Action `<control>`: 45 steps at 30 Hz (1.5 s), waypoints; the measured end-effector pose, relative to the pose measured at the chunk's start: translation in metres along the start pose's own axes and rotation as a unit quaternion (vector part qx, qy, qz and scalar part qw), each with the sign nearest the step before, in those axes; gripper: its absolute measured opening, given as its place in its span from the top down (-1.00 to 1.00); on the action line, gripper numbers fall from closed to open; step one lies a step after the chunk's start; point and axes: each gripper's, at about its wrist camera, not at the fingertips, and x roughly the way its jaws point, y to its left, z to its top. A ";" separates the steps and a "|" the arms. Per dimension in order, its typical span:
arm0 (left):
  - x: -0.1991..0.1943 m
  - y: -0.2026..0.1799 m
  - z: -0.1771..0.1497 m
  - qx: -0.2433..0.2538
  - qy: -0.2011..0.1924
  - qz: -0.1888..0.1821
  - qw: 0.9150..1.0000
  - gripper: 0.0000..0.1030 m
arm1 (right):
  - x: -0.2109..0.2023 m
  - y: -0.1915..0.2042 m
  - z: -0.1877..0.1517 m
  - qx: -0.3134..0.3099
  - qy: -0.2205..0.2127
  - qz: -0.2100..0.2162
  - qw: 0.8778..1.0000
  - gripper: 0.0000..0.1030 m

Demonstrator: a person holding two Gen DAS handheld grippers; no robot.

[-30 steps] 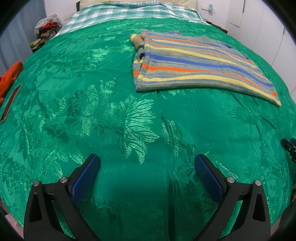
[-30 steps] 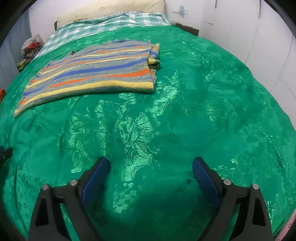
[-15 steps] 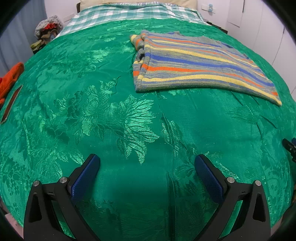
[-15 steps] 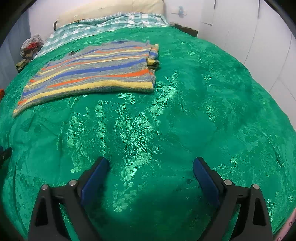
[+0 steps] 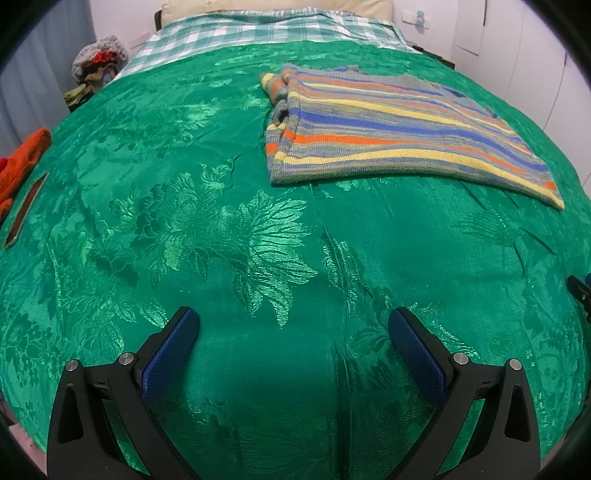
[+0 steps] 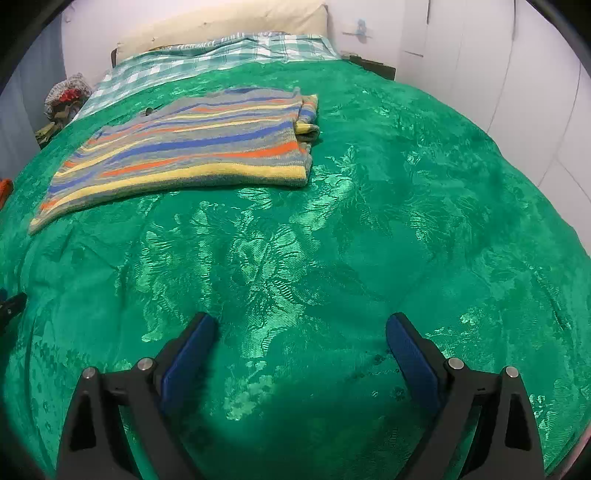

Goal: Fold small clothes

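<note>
While both tools hang empty over the near half of the bed, the entry reads as follows.

Item one: striped sweater (image 5: 399, 136), knitted, bands of grey, blue, orange and yellow. Lies flat on the green bedspread (image 5: 229, 236) toward the far half of the bed, well apart from both tools. Appears already folded: edges stacked in layers, a sleeve tucked at one end showing a rolled cuff. One long corner tapers out unevenly, so the fold is judged rough rather than square.

Item two: left gripper (image 5: 293, 326), jaws spread wide, nothing between them, bare bedspread beneath.

Item three: right gripper (image 6: 301, 330), jaws likewise spread wide and holding nothing.

Item four: checked sheet (image 5: 258, 29) and pillow at the head of the bed, beyond the sweater.

Item five: orange garment (image 5: 26, 158) at the left edge of the bed, partly out of view; a heap of mixed clothes (image 5: 96, 62) beside the bed, farther back.

Status, as a judgement: one sweater folded or nearly so; a further fold or squaring may remain. Other garments at the left look untouched.
</note>
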 end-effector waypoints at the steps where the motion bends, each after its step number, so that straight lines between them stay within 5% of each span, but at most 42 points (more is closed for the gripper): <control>1: 0.000 0.000 0.000 0.000 -0.001 0.000 1.000 -0.99 | 0.000 0.000 0.000 0.000 -0.001 0.001 1.000 -0.82; 45: 0.001 -0.001 0.002 0.000 0.007 0.000 1.000 -0.99 | 0.004 0.005 0.006 -0.003 0.011 -0.024 1.000 -0.87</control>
